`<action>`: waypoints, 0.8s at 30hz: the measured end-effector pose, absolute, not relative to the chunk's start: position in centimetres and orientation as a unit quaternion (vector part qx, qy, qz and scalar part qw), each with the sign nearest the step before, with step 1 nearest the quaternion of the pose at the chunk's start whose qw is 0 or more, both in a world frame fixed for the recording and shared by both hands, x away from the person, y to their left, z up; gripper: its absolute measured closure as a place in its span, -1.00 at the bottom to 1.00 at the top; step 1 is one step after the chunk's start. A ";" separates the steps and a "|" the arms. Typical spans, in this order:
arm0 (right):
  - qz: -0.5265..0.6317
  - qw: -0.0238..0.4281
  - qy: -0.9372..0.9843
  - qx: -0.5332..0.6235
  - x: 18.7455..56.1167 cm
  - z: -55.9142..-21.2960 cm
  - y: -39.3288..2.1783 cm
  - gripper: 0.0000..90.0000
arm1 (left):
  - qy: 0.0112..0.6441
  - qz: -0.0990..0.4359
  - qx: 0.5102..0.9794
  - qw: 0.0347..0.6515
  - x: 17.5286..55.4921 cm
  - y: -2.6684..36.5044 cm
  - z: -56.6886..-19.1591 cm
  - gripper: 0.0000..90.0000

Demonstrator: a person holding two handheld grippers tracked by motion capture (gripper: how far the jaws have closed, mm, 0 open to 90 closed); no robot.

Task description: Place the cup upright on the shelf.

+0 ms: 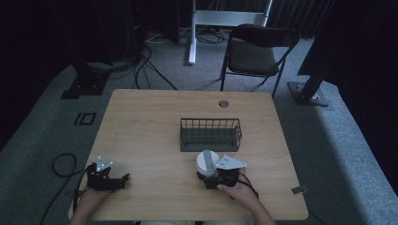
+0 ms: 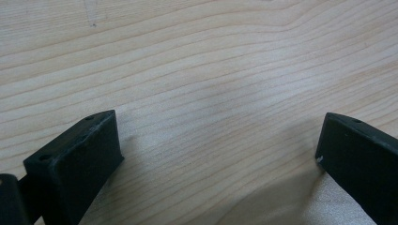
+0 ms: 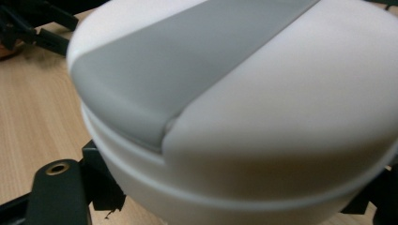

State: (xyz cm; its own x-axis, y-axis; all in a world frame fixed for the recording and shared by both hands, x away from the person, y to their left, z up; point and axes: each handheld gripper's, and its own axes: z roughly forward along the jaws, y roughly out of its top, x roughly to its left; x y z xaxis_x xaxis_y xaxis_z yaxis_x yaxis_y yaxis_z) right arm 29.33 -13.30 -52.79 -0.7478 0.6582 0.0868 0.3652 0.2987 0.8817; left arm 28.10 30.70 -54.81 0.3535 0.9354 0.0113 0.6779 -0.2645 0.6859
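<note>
A white round container (image 1: pixel 207 161) with a grey band across its lid sits near the table's front, just before the wire basket (image 1: pixel 210 121). My right gripper (image 1: pixel 207 177) is shut on it, with a hand behind. In the right gripper view the container (image 3: pixel 244 93) looms close and tilted, a black jaw at each lower corner. My left gripper (image 1: pixel 123 180) rests at the front left of the table, held by a hand. Its jaws stand wide open in the left gripper view, with bare wood between the fingertips of the left gripper (image 2: pixel 216 133).
The dark wire basket stands empty at the middle of the wooden table (image 1: pixel 150 126). A round cable hole (image 1: pixel 224 103) lies near the far edge. Beyond the table stand a folding chair (image 1: pixel 256 51), stand legs and floor cables.
</note>
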 end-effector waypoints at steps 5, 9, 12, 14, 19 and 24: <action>0.498 0.152 0.788 0.329 29.4 -52.4 -13.6 -0.60 | 0.527 0.214 0.766 0.301 28.1 30.7 -54.8 -0.99; 0.500 0.159 0.783 0.332 29.5 -51.9 -13.7 -0.60 | 0.527 0.214 0.766 0.301 28.1 30.7 -54.8 -0.99; 0.500 0.160 0.783 0.332 29.5 -51.5 -13.8 -0.60 | 0.527 0.214 0.766 0.301 28.1 30.7 -54.8 -0.99; 0.502 0.161 0.783 0.332 29.5 -51.3 -13.8 -0.60 | 0.527 0.214 0.766 0.301 28.1 30.7 -54.8 -0.99; 0.506 0.162 0.777 0.338 29.8 -50.6 -14.0 -0.60 | 0.527 0.214 0.766 0.301 28.1 30.7 -54.8 -0.99; 0.512 0.168 0.772 0.338 30.0 -49.5 -13.9 -0.60 | 0.527 0.214 0.766 0.301 28.1 30.7 -54.8 -0.99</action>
